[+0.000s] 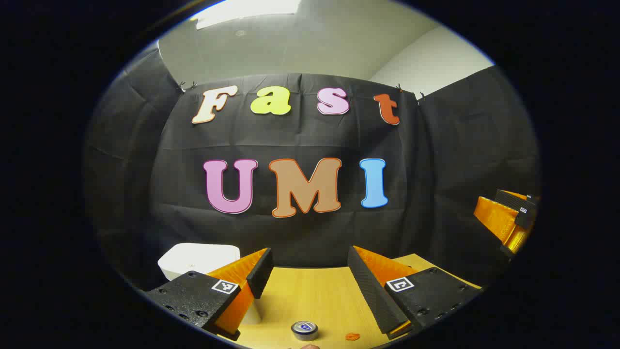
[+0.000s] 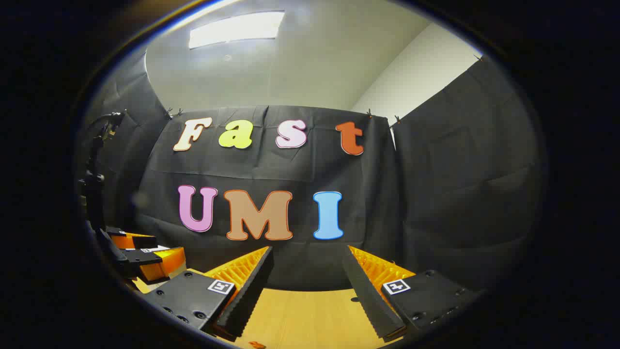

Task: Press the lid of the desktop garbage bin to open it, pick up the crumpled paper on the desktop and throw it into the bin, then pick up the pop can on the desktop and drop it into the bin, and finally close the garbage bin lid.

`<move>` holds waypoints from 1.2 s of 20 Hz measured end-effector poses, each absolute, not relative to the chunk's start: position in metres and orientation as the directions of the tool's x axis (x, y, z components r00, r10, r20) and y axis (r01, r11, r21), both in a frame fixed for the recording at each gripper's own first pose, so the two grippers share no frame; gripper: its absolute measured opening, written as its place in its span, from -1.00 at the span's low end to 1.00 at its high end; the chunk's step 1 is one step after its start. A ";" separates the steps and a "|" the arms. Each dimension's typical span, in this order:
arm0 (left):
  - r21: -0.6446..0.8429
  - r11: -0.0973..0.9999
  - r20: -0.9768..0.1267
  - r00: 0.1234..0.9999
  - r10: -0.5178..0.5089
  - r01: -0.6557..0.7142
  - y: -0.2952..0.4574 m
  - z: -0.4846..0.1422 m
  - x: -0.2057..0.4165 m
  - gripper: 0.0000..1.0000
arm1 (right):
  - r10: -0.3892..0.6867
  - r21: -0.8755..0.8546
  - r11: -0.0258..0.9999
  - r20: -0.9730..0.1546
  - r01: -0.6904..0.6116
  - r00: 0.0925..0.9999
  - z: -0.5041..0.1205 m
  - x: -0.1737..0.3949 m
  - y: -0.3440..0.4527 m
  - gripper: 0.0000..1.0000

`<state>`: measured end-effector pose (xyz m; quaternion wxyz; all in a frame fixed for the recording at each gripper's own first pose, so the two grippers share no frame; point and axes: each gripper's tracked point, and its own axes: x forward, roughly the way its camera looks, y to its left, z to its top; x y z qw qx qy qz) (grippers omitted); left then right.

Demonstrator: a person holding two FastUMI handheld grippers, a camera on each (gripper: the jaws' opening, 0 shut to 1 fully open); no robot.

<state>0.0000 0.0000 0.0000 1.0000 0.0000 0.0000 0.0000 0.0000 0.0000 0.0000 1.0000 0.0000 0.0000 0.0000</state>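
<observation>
You are holding your left gripper (image 1: pixel 307 269) and right gripper (image 2: pixel 307 274) spread wide and empty above the pale wooden table (image 1: pixel 315 295), with the white plastic lidded bin (image 1: pixel 198 259) far left and the silver pop can (image 1: pixel 304 330) standing near you.

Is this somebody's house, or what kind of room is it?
Probably not a house: it looks like a small recording booth. Black cloth hangs as walls around a wooden table, which carries a white bin and a pop can.
</observation>
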 end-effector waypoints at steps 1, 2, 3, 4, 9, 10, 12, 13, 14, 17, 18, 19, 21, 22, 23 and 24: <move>-0.007 1.000 0.001 1.000 0.001 -0.001 -0.004 0.001 0.001 0.89 | 0.005 -0.015 1.000 0.005 -0.005 1.000 0.001 0.001 -0.003 0.86; -0.010 1.000 0.005 1.000 0.004 -0.004 -0.009 0.003 0.001 0.89 | 0.012 -0.029 1.000 0.008 -0.012 1.000 0.002 0.001 -0.005 0.90; -0.006 1.000 0.017 1.000 0.005 -0.005 -0.013 0.007 0.001 0.96 | 0.027 -0.040 0.999 0.012 -0.026 1.000 0.004 0.001 -0.006 0.90; 0.006 1.000 0.034 0.999 0.007 -0.007 -0.016 0.011 0.002 0.89 | 0.048 -0.050 0.998 0.014 -0.047 0.999 0.005 0.001 -0.004 0.96; 0.058 0.998 0.121 0.993 -0.007 0.000 -0.026 0.035 0.003 0.89 | 0.098 -0.050 0.994 0.047 -0.096 0.994 0.012 0.001 0.004 0.90; 0.060 0.998 0.140 0.990 -0.016 0.008 -0.027 0.041 0.005 0.96 | 0.088 -0.046 0.995 0.059 -0.085 0.994 0.016 0.004 0.004 0.90; 0.065 0.998 0.137 0.990 -0.020 0.011 -0.020 0.039 0.006 0.85 | 0.095 -0.018 0.995 0.048 -0.094 0.994 0.012 0.008 0.012 1.00; 0.060 0.998 0.140 0.990 -0.017 0.009 -0.017 0.040 0.007 0.85 | 0.091 -0.004 0.996 0.046 -0.091 0.995 0.011 0.010 0.015 1.00; 0.051 0.999 0.132 0.991 -0.013 0.007 -0.013 0.038 0.009 0.85 | 0.086 0.007 0.996 0.038 -0.086 0.996 0.008 0.013 0.016 0.92; 0.055 0.998 0.099 0.995 0.007 -0.012 0.004 0.029 0.013 0.85 | 0.087 0.036 0.996 -0.002 -0.087 0.996 -0.006 0.022 0.026 1.00; 0.057 0.998 0.092 0.996 0.016 -0.021 0.010 0.028 0.015 0.85 | 0.089 0.044 0.995 -0.012 -0.088 0.996 -0.009 0.026 0.028 0.92; 0.058 0.998 0.090 0.996 0.024 -0.029 0.015 0.026 0.016 0.86 | 0.091 0.050 0.995 -0.019 -0.090 0.996 -0.012 0.027 0.031 0.92; 0.054 0.998 0.084 0.996 0.035 -0.039 0.021 0.024 0.018 0.85 | 0.090 0.055 0.995 -0.028 -0.088 0.996 -0.015 0.032 0.033 0.92; 0.050 0.998 0.078 0.996 0.039 -0.043 0.024 0.022 0.019 0.85 | 0.092 0.059 0.994 -0.035 -0.090 0.995 -0.018 0.035 0.035 0.92; 0.047 0.998 0.073 0.996 0.042 -0.046 0.026 0.020 0.020 0.85 | 0.095 0.062 0.994 -0.040 -0.092 0.995 -0.020 0.036 0.037 0.92; 0.044 0.998 0.069 0.996 0.048 -0.051 0.029 0.019 0.020 0.86 | 0.097 0.065 0.993 -0.046 -0.094 0.994 -0.021 0.038 0.039 0.92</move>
